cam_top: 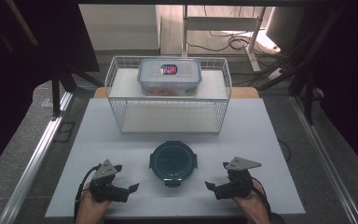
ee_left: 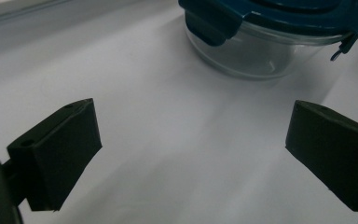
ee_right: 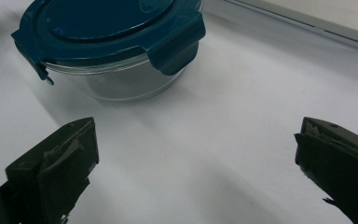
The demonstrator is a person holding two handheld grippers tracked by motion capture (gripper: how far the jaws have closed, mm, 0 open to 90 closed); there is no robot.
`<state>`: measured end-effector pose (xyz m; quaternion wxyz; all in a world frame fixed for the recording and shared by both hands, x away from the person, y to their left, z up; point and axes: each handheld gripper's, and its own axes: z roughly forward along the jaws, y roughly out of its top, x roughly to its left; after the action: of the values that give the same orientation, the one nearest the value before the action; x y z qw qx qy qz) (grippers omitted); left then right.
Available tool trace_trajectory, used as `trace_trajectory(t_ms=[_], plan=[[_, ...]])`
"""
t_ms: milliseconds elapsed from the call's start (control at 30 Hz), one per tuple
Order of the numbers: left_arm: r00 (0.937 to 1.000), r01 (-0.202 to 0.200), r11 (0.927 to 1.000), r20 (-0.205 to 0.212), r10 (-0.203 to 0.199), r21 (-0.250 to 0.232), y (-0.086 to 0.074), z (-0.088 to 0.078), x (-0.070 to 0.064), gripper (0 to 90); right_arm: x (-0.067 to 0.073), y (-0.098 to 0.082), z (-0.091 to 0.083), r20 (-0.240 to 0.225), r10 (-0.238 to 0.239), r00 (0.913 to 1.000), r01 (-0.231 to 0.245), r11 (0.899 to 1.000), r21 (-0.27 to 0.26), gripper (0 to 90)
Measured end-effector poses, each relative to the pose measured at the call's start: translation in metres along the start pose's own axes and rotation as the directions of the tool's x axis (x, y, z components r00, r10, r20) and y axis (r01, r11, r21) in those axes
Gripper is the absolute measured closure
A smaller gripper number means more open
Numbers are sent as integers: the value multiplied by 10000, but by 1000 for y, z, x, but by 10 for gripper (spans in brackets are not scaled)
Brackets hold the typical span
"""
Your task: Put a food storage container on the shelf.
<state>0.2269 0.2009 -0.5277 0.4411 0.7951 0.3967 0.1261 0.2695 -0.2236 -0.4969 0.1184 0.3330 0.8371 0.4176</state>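
1. Writing: the rectangular container [cam_top: 169, 76] carries a red, white and blue label on its lid; the print is too small to read. No brand shows on the round container [cam_top: 173, 162].
2. Count: two claws, two lidded containers, one white wire basket [cam_top: 114, 74], one white tabletop [cam_top: 261, 140].
3. The round container is a clear glass bowl with a dark teal lid. The lid has flip-down latches at its rim; in the right gripper view one latch [ee_right: 177, 44] is folded down over the glass wall, and another hangs loose at the far side. The glass looks empty as far as can be seen.
4. It stands on the tabletop between the two claws, a little ahead of both, and touches neither.
5. The left claw [cam_top: 127, 181] is released: its jaws stand wide apart over bare tabletop with nothing between them. The round container lies ahead of it and off to its right.
6. The right claw [cam_top: 216, 177] is also released, jaws spread fully, nothing gripped. The round container lies ahead of it and to its left.
7. The rectangular container sits on the upper level of the wire basket, well beyond both claws, behind the round container. Something orange shows through its clear wall.
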Motion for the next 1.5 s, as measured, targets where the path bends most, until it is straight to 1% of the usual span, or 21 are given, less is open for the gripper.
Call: trace_trajectory(t_ms=[100,167,300,333,400,533,633,733,767,800,833,900,1000,1067,1167,1267,1333,1367,1400,1433,1500], plan=[[9997,118,9998,220,-115,-156,0,1,3,25,1,2,3,-34,4,10000,-4,9998,198,0],[9995,58,9998,296,-52,-207,0,3,4,24,2,4,4,-131,-71,9999,73,9998,161,0],[9953,219,9998,940,-220,19,7,9,4,14,3,13,4,-159,-434,9989,435,9990,105,0],[9944,251,9996,1028,-259,88,10,11,4,9,3,15,4,-169,-475,9987,475,9989,1,0],[9943,173,9997,1049,-189,158,16,13,3,6,1,19,5,-125,-539,9985,540,9985,32,0],[9936,97,9998,1121,-113,148,33,15,3,3,-4,25,9,-339,-365,9988,365,9993,-32,0],[9940,61,9998,1093,-80,176,48,20,4,1,-9,33,10,-484,113,9988,-118,9999,-94,0],[9941,-65,9991,1086,20,412,61,28,3,0,-11,43,12,-368,303,9989,-307,9995,-88,0],[9948,-29,9988,1014,-20,482,66,32,3,0,-12,45,13,-390,352,9986,-354,9994,-36,0],[9942,43,9988,1068,-96,492,68,35,4,0,-14,49,15,-442,431,9981,-427,9991,83,0],[9921,169,9987,1235,-229,490,71,38,5,0,-14,50,18,-432,465,9980,-460,9989,125,0],[9857,393,9981,1620,-464,465,76,45,8,0,-15,54,22,-611,486,9970,-467,9984,317,0],[9809,459,9976,1865,-547,512,83,54,11,0,-14,60,31,-1030,616,9928,-568,9972,488,0],[9782,537,9970,1976,-636,552,86,58,13,0,-13,64,38,-1191,702,9904,-631,9961,618,0],[9671,829,9935,2342,-990,775,84,67,16,1,-15,67,51,-1391,879,9864,-762,9933,869,0],[9532,913,9855,2739,-1280,1429,77,75,17,14,-18,66,65,-1737,1176,9778,-978,9881,1187,12],[9273,1164,9785,3343,-1686,1705,73,76,19,42,-17,65,70,-2002,1320,9708,-1057,9849,1370,25],[9189,1199,9745,3504,-1812,1895,72,76,18,61,-17,64,72,-2223,1530,9629,-1217,9814,1482,40],[9148,1198,9721,3579,-1870,2016,71,76,18,85,-18,63,73,-2477,1709,9537,-1337,9780,1599,63],[9035,1354,9696,3762,-2053,2040,69,75,18,110,-18,62,74,-2743,1871,9433,-1423,9742,1753,90],[9009,1545,9669,3727,-2223,2033,67,73,18,146,-18,59,74,-3084,2047,9290,-1431,9670,2107,138]])
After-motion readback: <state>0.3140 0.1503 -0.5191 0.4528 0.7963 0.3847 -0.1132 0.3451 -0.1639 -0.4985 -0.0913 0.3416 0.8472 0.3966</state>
